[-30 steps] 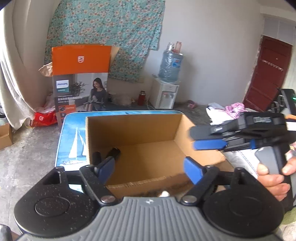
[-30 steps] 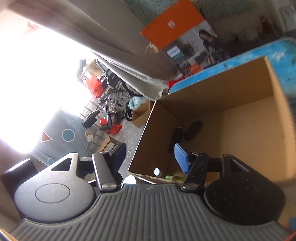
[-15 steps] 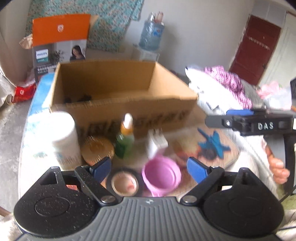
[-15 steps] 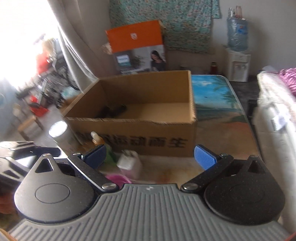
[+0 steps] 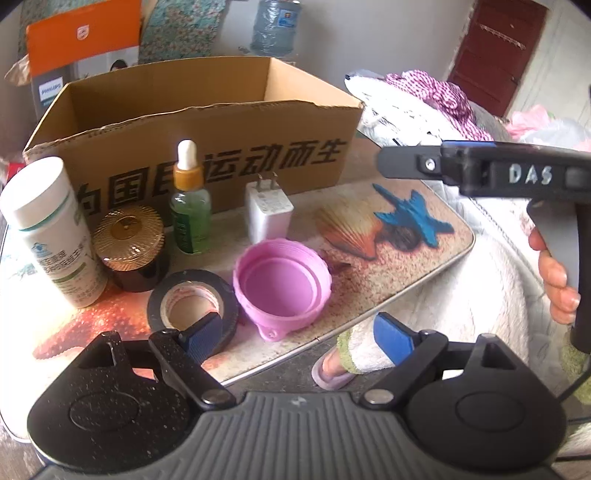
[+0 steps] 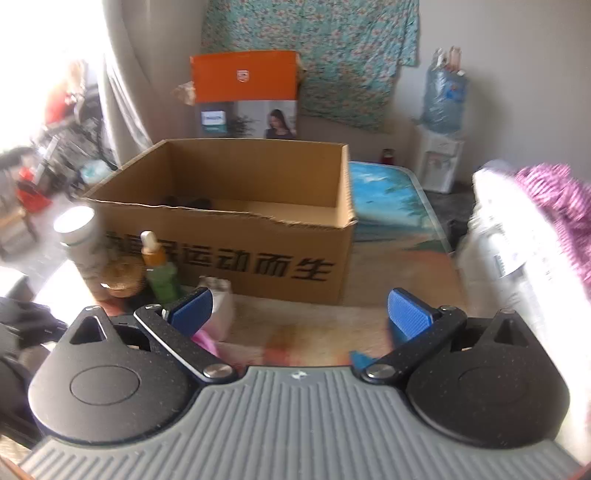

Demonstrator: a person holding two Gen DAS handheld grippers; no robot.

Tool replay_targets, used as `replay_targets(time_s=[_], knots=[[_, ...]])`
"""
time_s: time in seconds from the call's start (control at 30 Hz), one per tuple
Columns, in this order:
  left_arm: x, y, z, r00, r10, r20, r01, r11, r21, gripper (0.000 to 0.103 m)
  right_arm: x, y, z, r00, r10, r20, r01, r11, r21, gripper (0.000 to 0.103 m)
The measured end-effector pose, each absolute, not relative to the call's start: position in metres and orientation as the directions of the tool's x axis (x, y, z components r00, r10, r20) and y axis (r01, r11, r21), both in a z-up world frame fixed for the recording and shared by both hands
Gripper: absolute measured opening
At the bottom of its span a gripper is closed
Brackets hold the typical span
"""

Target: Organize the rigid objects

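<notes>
Both hand-held grippers are empty, jaws spread wide: the left hand-held gripper (image 5: 299, 332) hovers over the pink cup (image 5: 282, 282), black tape roll (image 5: 192, 301) at its nine o'clock; the right hand-held gripper (image 6: 301, 308) faces the cardboard box (image 6: 258, 258) at twelve o'clock on the surface (image 5: 388, 266)

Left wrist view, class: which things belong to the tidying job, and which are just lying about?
Job: cardboard box, white bottle, dropper bottle, gold-lidded jar, tape roll, pink cup, charger plug.

Lying about: water jug, orange carton, clothes.
</notes>
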State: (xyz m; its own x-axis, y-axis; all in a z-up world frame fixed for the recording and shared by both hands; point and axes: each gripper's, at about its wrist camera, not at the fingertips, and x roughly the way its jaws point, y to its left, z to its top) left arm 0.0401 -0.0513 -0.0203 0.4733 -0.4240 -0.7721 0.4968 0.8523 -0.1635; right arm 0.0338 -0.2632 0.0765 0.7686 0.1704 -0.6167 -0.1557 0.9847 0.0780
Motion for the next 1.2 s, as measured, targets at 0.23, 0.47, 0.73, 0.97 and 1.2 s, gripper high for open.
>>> replay_targets(time_s=[0.23, 0.47, 0.73, 0.97, 1.2], knots=[[0.038, -0.062, -0.027, 0.454, -0.419, -0.786, 0.519, 0.841, -0.149, 0.09, 0.037, -0.276, 0.054, 0.711, 0.265, -0.651, -0.114, 0.958, 0.265, 0.102], [0.041, -0.072, -0.029, 0.455, -0.416, -0.787, 0.526, 0.839, -0.14, 0.09, 0.039, -0.266, 0.032, 0.664, 0.36, -0.656, -0.158, 0.924, 0.347, 0.101], [0.045, -0.079, -0.036, 0.445, -0.413, -0.795, 0.53, 0.837, -0.138, 0.089, 0.053, -0.251, 0.015, 0.589, 0.429, -0.685, -0.199, 0.898, 0.392, 0.073], [0.05, -0.082, -0.039, 0.434, -0.421, -0.797, 0.533, 0.833, -0.15, 0.089, 0.062, -0.247, -0.001, 0.533, 0.456, -0.712, -0.197, 0.886, 0.42, 0.037], [0.053, -0.097, -0.041, 0.412, -0.461, -0.786, 0.578, 0.799, -0.166, 0.089, 0.062, -0.26, -0.003, 0.532, 0.44, -0.723, -0.174, 0.893, 0.415, 0.033]])
